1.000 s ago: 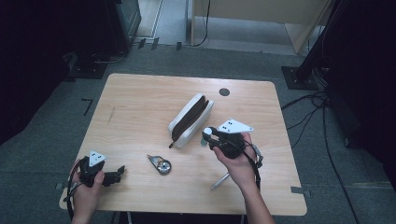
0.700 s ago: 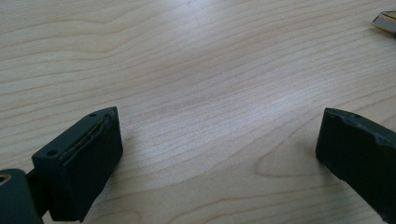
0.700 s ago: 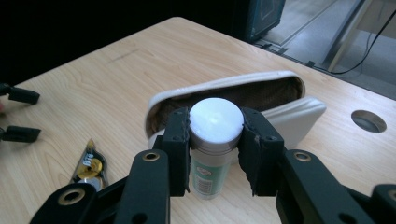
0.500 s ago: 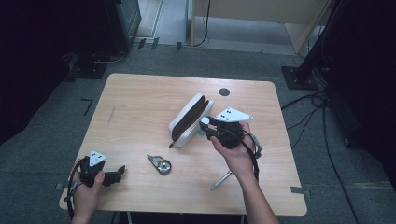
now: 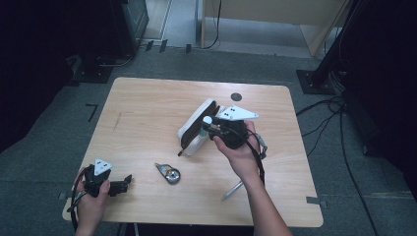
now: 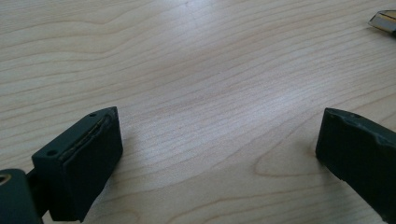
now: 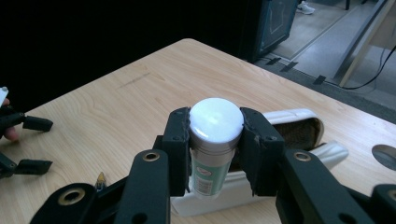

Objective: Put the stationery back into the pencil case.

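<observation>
Holding small mint-green tube w/ white round cap tight in right gripper over open white pouch mid-table; next, prob. lower it in; left gripper wide open, empty, near front left corner.

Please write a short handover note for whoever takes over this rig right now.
Right tool: shut on a white-capped tube, held above the open white pencil case at mid-table.
Left tool: open, with nothing between its jaws, low over the table near its front left corner.
Done: tube gripped and off the table.
Left: probably putting the tube in the case; a small metal item and a pen lie nearby.
</observation>
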Demonstrator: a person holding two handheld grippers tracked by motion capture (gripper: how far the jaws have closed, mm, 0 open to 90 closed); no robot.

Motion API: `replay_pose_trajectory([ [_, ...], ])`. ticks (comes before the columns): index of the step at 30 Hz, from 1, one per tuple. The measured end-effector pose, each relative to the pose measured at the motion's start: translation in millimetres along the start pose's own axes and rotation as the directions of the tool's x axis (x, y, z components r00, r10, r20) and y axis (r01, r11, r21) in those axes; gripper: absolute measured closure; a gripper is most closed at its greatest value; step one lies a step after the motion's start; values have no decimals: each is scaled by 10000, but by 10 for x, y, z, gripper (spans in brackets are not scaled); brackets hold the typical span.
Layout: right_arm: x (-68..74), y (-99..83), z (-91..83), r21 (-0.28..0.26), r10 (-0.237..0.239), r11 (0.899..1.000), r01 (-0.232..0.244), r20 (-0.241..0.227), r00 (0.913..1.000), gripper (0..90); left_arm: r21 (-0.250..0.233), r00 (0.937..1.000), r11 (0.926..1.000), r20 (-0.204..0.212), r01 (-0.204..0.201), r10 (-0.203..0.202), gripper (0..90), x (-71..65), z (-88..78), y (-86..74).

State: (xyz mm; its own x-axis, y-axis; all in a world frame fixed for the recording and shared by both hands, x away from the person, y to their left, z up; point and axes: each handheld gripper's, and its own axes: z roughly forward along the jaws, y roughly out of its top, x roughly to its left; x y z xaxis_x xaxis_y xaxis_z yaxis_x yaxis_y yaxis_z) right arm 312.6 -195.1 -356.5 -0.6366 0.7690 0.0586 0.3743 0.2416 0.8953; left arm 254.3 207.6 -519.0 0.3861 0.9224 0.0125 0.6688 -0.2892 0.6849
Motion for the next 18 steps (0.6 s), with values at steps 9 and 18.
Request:
replay_pose_trajectory([
  [9,50,79,131,-11,-48,10000,48,-203,9998,654,-5,10000,10000,9,-36,36,7,-1,0,0],
  [18,64,127,243,113,-169,9998,171,-231,9996,655,-6,10000,10000,34,-78,78,7,0,1,0],
])
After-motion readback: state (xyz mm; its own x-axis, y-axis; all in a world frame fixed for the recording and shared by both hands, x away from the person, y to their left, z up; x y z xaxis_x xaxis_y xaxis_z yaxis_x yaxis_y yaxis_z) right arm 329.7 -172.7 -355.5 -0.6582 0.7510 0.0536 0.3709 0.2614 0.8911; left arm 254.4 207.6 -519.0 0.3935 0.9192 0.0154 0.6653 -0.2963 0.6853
